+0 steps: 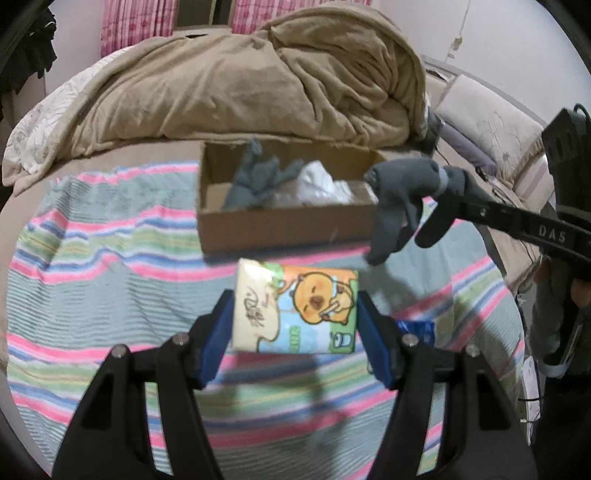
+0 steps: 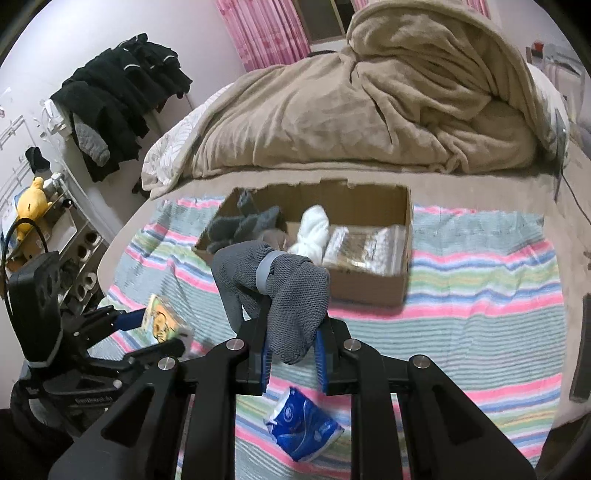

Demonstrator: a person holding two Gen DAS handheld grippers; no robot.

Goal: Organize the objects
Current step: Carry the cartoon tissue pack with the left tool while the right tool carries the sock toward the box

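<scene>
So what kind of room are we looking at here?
Most likely a bedroom at home. A bed fills the view, with a rumpled tan blanket heaped at its far end, pink curtains at the window behind, and dark clothes piled at the side.

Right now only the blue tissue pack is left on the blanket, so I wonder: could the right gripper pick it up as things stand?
Probably not yet: the right gripper is shut on the grey glove, though the blue tissue pack lies uncovered just below it.

"DAS" in white on right gripper [image 1: 432, 206] arm; tissue pack [image 1: 295, 310] print unreadable.
</scene>
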